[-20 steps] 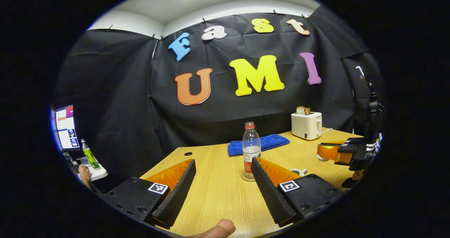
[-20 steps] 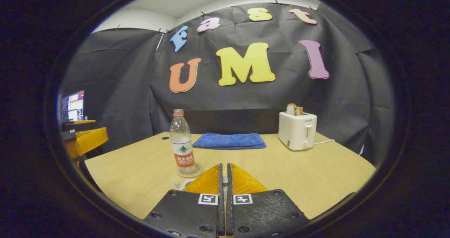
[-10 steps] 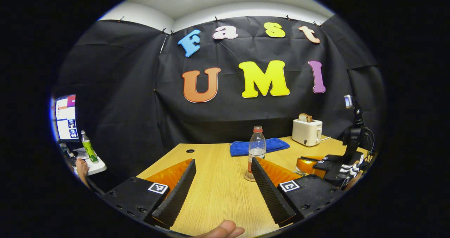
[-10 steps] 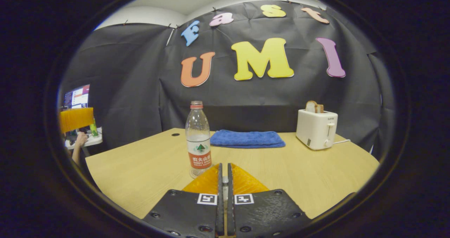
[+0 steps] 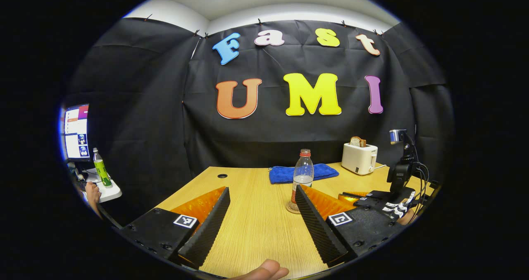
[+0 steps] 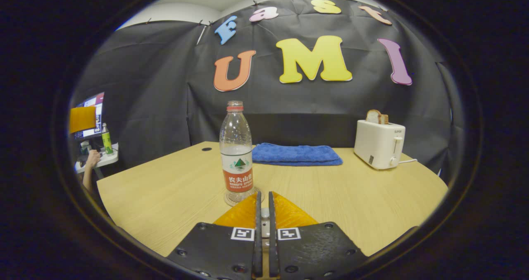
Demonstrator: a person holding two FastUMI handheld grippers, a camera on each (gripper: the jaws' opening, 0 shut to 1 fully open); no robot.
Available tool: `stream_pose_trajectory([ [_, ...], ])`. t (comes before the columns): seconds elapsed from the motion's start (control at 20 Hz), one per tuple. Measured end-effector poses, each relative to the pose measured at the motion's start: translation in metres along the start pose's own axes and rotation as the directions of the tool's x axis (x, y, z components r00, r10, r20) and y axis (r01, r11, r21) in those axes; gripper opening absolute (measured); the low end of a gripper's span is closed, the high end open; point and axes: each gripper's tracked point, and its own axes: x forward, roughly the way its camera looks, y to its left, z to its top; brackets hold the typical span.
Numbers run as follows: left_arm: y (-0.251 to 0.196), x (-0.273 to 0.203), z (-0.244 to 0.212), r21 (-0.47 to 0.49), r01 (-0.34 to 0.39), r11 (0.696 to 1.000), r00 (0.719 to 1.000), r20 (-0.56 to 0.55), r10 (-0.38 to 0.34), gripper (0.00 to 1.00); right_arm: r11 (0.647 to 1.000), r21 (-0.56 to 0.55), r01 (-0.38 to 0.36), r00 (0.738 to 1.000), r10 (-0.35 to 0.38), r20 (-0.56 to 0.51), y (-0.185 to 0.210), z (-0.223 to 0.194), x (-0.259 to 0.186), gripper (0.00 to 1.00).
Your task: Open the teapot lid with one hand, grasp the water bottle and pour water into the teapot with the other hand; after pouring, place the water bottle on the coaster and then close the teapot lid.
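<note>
Lid coming down, bottle parked.

The right gripper (image 6: 263, 218) has its fingers nearly together on a small pale knob, apparently the teapot lid's; the teapot itself is hidden beneath them, just in front of the water bottle (image 6: 237, 156). That low, level pose suits seating the lid, judging by the task. The left gripper (image 5: 259, 222) holds its fingers wide apart and empty, pulled back from the bottle, which stands upright on its coaster (image 5: 292, 208). Beyond the bottle lie a blue towel (image 6: 296, 154) and a toaster (image 6: 379, 144) on the wooden table (image 6: 165, 197).
</note>
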Motion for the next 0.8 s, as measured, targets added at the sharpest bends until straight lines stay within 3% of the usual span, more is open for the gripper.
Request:
stream_pose_trajectory([
  [0.15,0.002,0.001,-0.001,-0.005,-0.002,1.000,1.000,-0.008,0.002,0.99,1.000,-0.017,0.012,1.000,-0.012,0.015,-0.003,0.006,-0.004,0.04],
  [0.25,0.001,-0.001,-0.001,-0.010,0.004,1.000,1.000,-0.009,-0.005,0.99,0.999,-0.027,0.019,1.000,-0.019,0.012,-0.003,0.007,-0.007,0.13],
  [0.35,0.000,-0.002,0.001,-0.009,0.010,1.000,1.000,-0.004,-0.010,0.99,0.998,-0.053,0.028,0.999,-0.027,0.018,-0.005,0.014,-0.018,0.44],
  [0.45,-0.002,-0.003,0.002,-0.006,0.013,1.000,1.000,-0.001,-0.013,0.99,0.996,-0.073,0.041,0.998,-0.038,0.045,-0.007,0.023,-0.031,0.69],
  [0.6,-0.004,-0.007,0.005,0.001,0.015,1.000,1.000,0.002,-0.015,0.99,0.995,-0.086,0.053,0.996,-0.046,0.073,-0.008,0.037,-0.052,0.91],
  [0.8,-0.007,-0.012,0.011,0.000,0.023,1.000,1.000,0.015,-0.023,0.99,0.992,-0.063,0.111,0.989,-0.104,0.104,-0.023,0.059,-0.086,0.95],
])
